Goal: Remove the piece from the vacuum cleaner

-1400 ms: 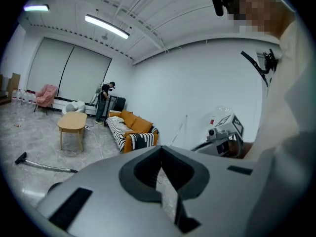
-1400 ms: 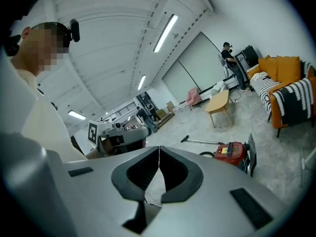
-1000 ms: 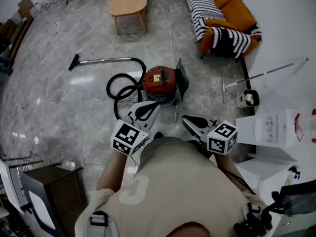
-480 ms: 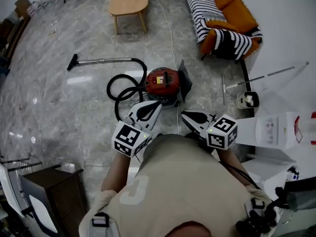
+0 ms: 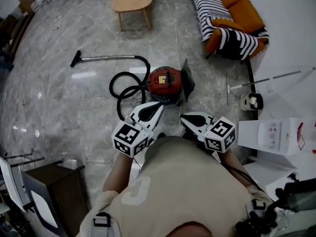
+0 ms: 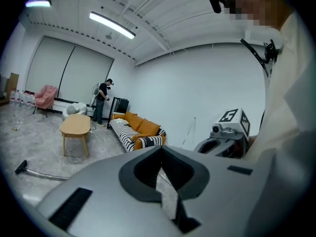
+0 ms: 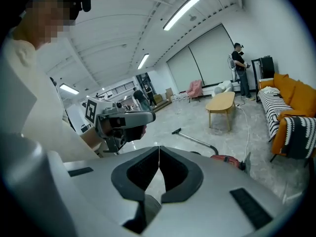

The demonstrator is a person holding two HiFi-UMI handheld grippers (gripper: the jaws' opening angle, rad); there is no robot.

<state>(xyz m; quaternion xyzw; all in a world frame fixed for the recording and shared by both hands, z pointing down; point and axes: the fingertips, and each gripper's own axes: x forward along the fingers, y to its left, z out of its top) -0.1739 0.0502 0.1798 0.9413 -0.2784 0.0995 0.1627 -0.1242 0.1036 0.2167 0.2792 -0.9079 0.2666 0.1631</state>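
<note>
Left tongs (image 5: 156,106) clenched, nothing between the jaws. Right tongs (image 5: 183,117) also clenched, empty. Both are held side by side in front of the person's chest, apart from each other, tips toward the red vacuum cleaner (image 5: 164,80) on the marble floor (image 5: 59,107). Vacuum untouched, near the tips. Black hose (image 5: 123,85) loops at its left, wand (image 5: 106,58) lies flat beyond. Dark panel (image 5: 188,80) stands at its right side.

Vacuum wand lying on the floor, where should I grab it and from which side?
Probably the bare middle of the metal wand, from above with jaws across it. It lies flat and straight on the floor, with the nozzle at one end and the black hose curving off the other.
</note>
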